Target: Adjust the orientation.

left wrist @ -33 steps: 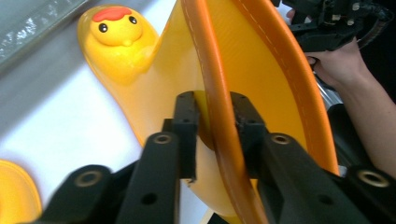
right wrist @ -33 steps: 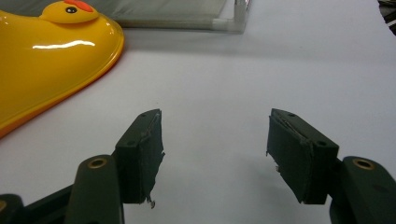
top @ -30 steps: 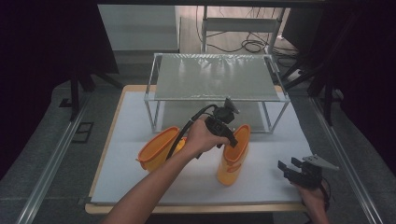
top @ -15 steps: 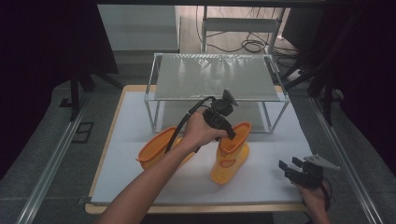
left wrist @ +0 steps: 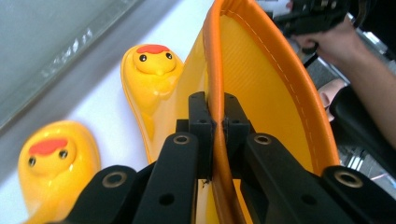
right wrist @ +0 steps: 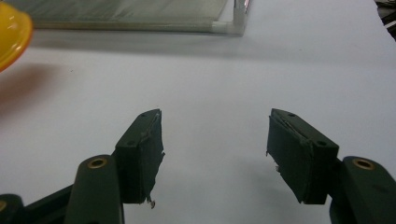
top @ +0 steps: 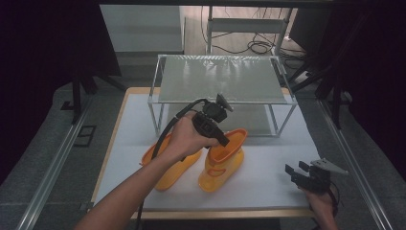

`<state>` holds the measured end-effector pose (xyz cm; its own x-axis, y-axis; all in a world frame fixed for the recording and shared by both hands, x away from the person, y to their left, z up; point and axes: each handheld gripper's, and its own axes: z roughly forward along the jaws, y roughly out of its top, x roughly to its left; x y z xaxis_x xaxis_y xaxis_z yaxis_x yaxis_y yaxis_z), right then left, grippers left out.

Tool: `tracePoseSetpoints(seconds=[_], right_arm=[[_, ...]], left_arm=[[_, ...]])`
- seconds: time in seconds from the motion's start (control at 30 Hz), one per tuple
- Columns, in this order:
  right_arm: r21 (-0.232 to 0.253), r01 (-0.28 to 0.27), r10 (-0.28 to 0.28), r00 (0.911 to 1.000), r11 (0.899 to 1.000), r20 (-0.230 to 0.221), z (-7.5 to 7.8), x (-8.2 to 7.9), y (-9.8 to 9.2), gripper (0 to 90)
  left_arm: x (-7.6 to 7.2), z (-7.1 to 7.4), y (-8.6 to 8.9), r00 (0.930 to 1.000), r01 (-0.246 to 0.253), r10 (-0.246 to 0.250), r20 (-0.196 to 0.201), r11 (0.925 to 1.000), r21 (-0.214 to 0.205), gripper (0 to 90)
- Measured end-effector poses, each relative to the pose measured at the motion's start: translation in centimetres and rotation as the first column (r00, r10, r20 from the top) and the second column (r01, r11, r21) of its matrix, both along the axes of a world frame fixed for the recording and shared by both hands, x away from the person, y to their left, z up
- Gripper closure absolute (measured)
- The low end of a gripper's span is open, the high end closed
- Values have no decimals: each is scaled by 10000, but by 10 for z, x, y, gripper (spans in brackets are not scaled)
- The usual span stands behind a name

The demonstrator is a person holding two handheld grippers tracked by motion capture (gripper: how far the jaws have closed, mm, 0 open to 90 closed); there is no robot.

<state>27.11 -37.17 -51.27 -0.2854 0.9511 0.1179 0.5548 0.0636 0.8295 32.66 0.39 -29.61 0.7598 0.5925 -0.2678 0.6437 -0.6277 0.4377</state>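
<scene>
Left gripper [top: 225,139]: pressed together on the orange rim of the upright boot [top: 222,160]; in the left gripper view [left wrist: 217,123] the two black jaws meet with only that thin rim between them.
Held boot: yellow with an orange top edge, standing on its sole near the middle of the white table [top: 268,184], its opening tilted up toward the gripper; a duck face with a red cap sits on its toe [left wrist: 152,60].
Second boot [top: 170,165]: the same yellow, lying on its side just to the left of the held one, partly under the person's left hand [top: 186,139]; its duck-faced toe [left wrist: 49,154] shows low in the left gripper view.
Right gripper [top: 299,177]: jaws spread wide, nothing between them; it hovers low over the near right corner of the table, well apart from both boots. In the right gripper view [right wrist: 215,154] there is bare white surface between the pads.
Rack [top: 220,81]: a metal frame with a frosted top shelf, standing at the far side of the table behind the boots.
Cable [top: 167,129]: black, looping from the left gripper back over the left hand.
</scene>
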Motion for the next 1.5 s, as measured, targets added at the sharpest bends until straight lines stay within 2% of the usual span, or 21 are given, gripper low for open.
tracePoseSetpoints(seconds=[0.07, 0.1, 0.17, 0.27, 0.37, 0.4, 0.43, 0.53, 0.57, 0.63, 0.67, 0.8, 0.83, 1.03, 1.17, 1.33, 1.43, 1.47, 1.5], right_arm=[[27, 13, -13, 10000, 10000, -10, 0, 0, 1, 357], [27, 13, -13, 10000, 10000, -10, 0, 0, 1, 357], [3, -14, 14, 10000, 10000, -22, -1, 0, 1, 357], [-3, -4, 4, 10000, 10000, -55, -1, 1, 2, 357], [-62, -33, 33, 10000, 10000, -58, -2, 1, 3, 358], [-62, -33, 33, 10000, 10000, -58, -2, 1, 3, 358], [-86, -54, 53, 10000, 9999, -54, -2, 1, 3, 358], [-52, -41, 40, 10000, 10000, -54, -3, 1, 3, 358], [-66, -26, 25, 10000, 10000, -61, -3, 1, 3, 358], [-57, -20, 20, 10000, 10000, -67, -3, 1, 3, 358], [-114, -35, 34, 9999, 9999, -105, -4, 1, 3, 359], [-136, -40, 39, 9999, 9999, -106, -4, 1, 4, 359], [-185, -70, 68, 9999, 9998, -124, -4, 1, 4, 359], [-233, -99, 96, 9999, 9997, -133, -4, 1, 5, 359], [-200, -73, 70, 9999, 9998, -126, -4, 1, 5, 359], [-211, -49, 47, 9999, 9998, -107, -4, 1, 3, 359], [-218, -64, 62, 9999, 9997, -99, -4, 1, 3, 359], [-218, -64, 62, 9999, 9997, -99, -4, 1, 3, 359], [-210, -67, 65, 9999, 9998, -107, -4, 1, 3, 359]], left_arm=[[-4, -2, 15, 10000, -84, 85, 27, 9999, -71, 863], [-4, -2, 15, 10000, -84, 85, 27, 9999, -71, 863], [-7, -6, 30, 9999, -155, 155, 29, 9998, -135, 863], [-10, -14, 43, 9997, -242, 244, 93, 9995, -222, 863], [-11, -26, 53, 9990, -376, 378, 233, 9992, -98, 863], [-11, -26, 53, 9990, -376, 378, 233, 9992, -98, 863], [-11, -35, 59, 9987, -431, 429, 291, 9991, 58, 863], [-12, -38, 67, 9980, -503, 504, 391, 9987, -41, 862], [-13, -40, 75, 9973, -562, 557, 482, 9984, 93, 863], [-14, -41, 78, 9973, -568, 562, 468, 9983, 118, 862], [-16, -44, 85, 9972, -612, 607, 439, 9981, 91, 860], [-18, -47, 91, 9971, -636, 629, 425, 9978, 160, 850], [-20, -48, 93, 9960, -683, 662, 595, 9971, 330, 845], [-21, -48, 96, 9966, -611, 592, 576, 9977, 306, 801], [-21, -47, 93, 9970, -539, 521, 572, 9981, 301, 709], [-19, -35, 97, 9955, -628, 646, 691, 9976, -285, 597], [-18, -31, 101, 9961, -648, 693, 551, 9948, -784, 549], [-18, -31, 101, 9961, -648, 693, 551, 9948, -784, 533], [-17, -29, 102, 9964, -689, 735, 431, 9924, -1018, 515]])
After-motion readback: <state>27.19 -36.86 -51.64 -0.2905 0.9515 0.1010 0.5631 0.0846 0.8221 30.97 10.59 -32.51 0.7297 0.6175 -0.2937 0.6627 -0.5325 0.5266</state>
